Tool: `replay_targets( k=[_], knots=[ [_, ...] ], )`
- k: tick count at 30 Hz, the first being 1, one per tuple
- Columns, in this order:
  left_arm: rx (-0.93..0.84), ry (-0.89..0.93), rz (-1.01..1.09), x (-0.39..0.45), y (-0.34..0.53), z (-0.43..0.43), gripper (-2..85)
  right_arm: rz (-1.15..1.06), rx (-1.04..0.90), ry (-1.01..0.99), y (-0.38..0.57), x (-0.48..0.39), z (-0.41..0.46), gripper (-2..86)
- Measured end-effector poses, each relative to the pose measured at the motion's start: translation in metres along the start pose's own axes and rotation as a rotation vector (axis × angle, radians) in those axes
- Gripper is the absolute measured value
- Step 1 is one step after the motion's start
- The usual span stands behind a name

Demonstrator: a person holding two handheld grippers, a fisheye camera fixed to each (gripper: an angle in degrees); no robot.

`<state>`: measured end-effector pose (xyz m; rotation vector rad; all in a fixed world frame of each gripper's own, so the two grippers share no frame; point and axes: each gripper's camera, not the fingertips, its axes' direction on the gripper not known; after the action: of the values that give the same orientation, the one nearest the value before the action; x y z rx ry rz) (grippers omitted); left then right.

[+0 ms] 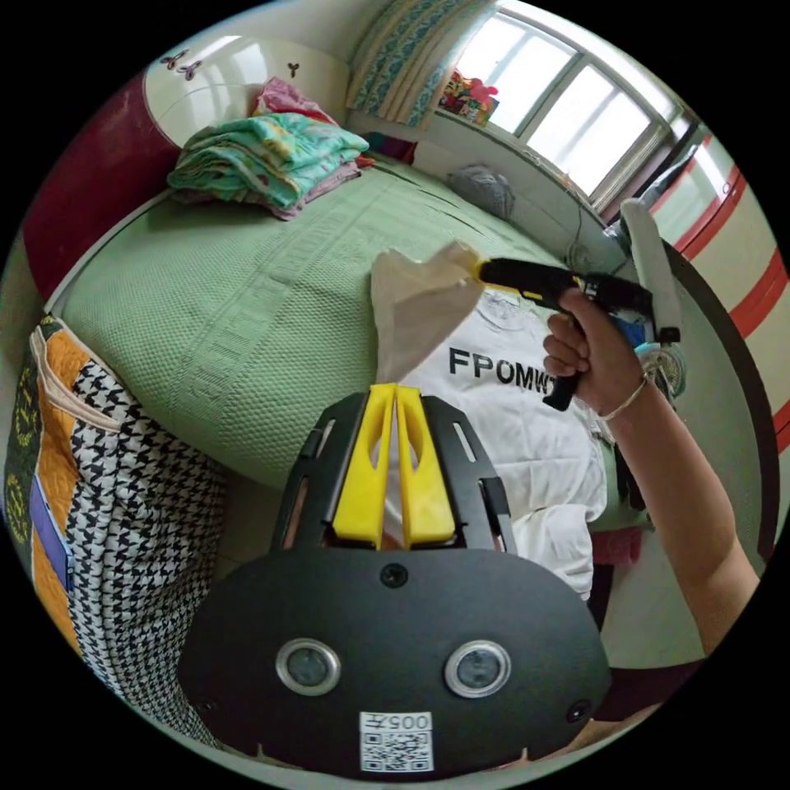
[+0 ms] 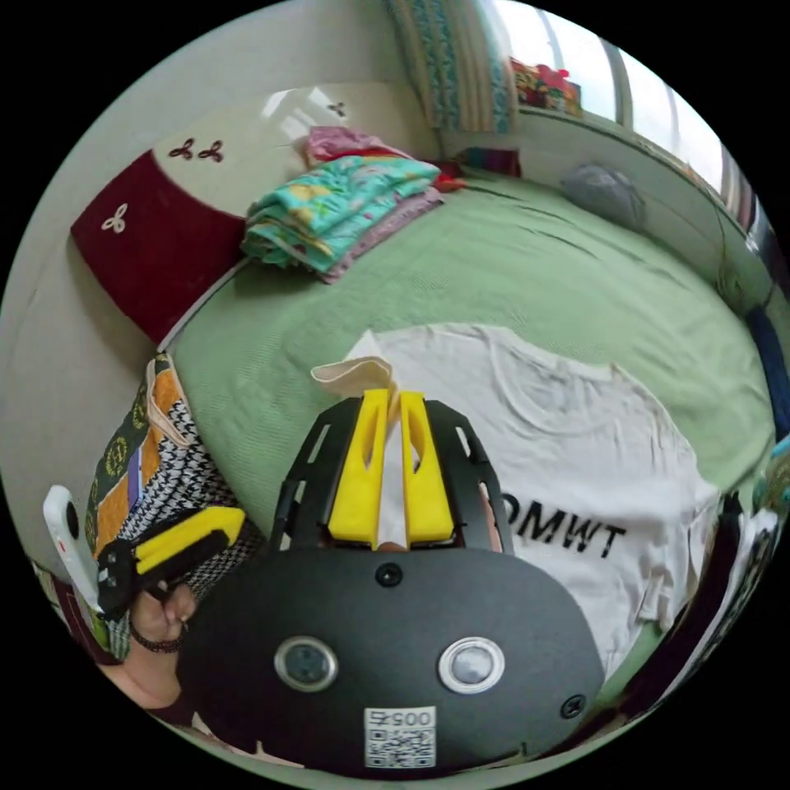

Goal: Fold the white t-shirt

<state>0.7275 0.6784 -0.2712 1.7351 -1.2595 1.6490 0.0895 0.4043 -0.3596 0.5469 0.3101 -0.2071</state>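
You've got a wide bed under a textured sage-green cover [image 2: 527, 271], and up by the glossy cream-and-maroon headboard [image 2: 156, 239] there's a stack of folded turquoise floral blankets [image 1: 263, 156] with a pink one tucked beneath (a bit messy at the edges). Next to the bed your view catches a patchwork fabric bag in black-and-white houndstooth and orange [image 1: 107, 527]. Further back a grey rounded cushion [image 1: 484, 188] rests near the bright window [image 1: 568, 107], with a teal patterned curtain [image 1: 411, 58] hanging at its side and colourful toys on the sill [image 1: 469, 92].
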Motion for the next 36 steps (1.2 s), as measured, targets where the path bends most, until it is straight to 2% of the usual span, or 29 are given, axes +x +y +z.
replay_targets(
  k=[4,13,20,25,36],
  knots=[
    [-0.05,-0.009,0.056,0.025,0.001,0.024,5.8,0.104,-0.099,0.134,0.029,0.055,0.018,4.3],
    [-0.035,-0.049,0.168,0.071,-0.021,0.073,11.5,0.038,-0.045,0.02,0.046,0.076,0.007,6.0],
    [-0.026,-0.115,0.175,0.091,-0.055,0.116,10.8,-0.046,-0.046,-0.021,0.054,0.075,0.004,6.1],
    [-0.102,-0.159,0.156,0.107,-0.063,0.156,7.8,-0.043,-0.097,0.045,0.067,0.087,0.008,3.8],
    [-0.104,-0.231,0.204,0.152,-0.047,0.165,3.7,-0.019,-0.106,0.036,0.108,0.108,-0.02,-0.5]
  ],
)
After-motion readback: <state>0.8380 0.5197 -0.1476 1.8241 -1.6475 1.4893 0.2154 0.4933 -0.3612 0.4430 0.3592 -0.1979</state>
